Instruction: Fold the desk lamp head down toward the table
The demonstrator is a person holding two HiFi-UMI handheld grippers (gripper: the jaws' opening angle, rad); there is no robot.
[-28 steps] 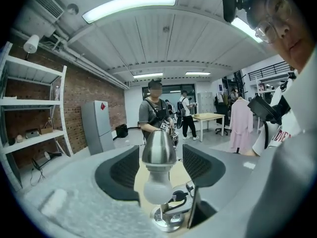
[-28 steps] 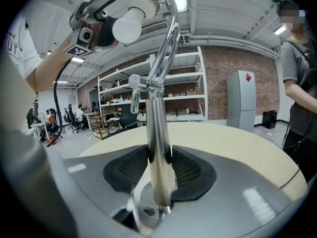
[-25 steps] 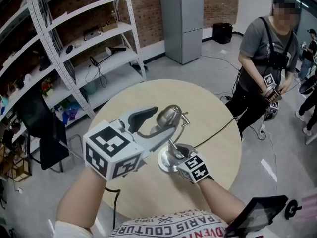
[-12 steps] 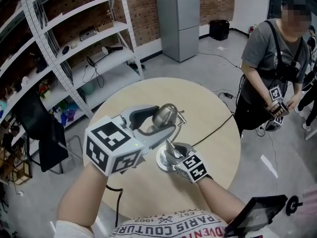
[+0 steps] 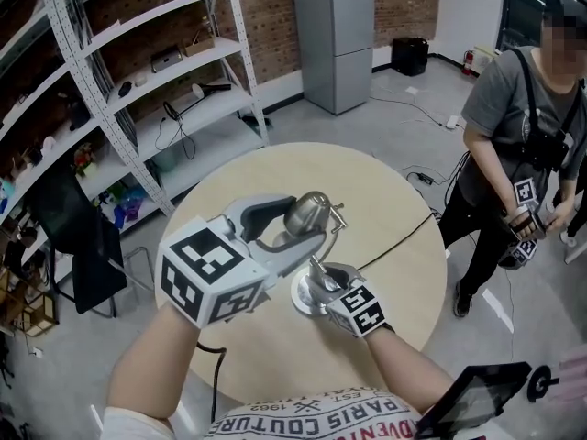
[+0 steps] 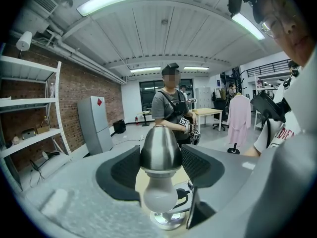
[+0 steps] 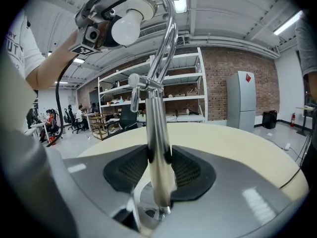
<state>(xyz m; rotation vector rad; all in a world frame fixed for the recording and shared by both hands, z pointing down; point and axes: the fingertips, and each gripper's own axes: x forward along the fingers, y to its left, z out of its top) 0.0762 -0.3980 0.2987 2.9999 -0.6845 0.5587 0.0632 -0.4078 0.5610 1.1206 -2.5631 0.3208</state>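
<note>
A chrome desk lamp stands on a round beige table (image 5: 385, 200), its round base (image 5: 305, 301) near me. The bell-shaped lamp head (image 5: 308, 213) points toward me, with a white bulb (image 6: 159, 198) below the metal shade (image 6: 159, 150). My left gripper (image 5: 304, 224) has the head between its black pads, its jaws are closing, and both pads touch the shade's sides. My right gripper (image 5: 328, 287) is shut on the lamp's upright pole (image 7: 159, 157), just above the base (image 7: 148, 202). The bent arm (image 7: 166, 43) rises from the pole to the head.
The lamp's black cord (image 5: 404, 241) runs across the table to its right edge. A person (image 5: 514, 145) stands right of the table, holding grippers. Metal shelving (image 5: 138, 90) and a black chair (image 5: 78, 236) stand at left, and a grey fridge (image 5: 335, 26) behind.
The standing person has shifted toward the right edge of the view. Both grippers and the lamp stay about where they were.
</note>
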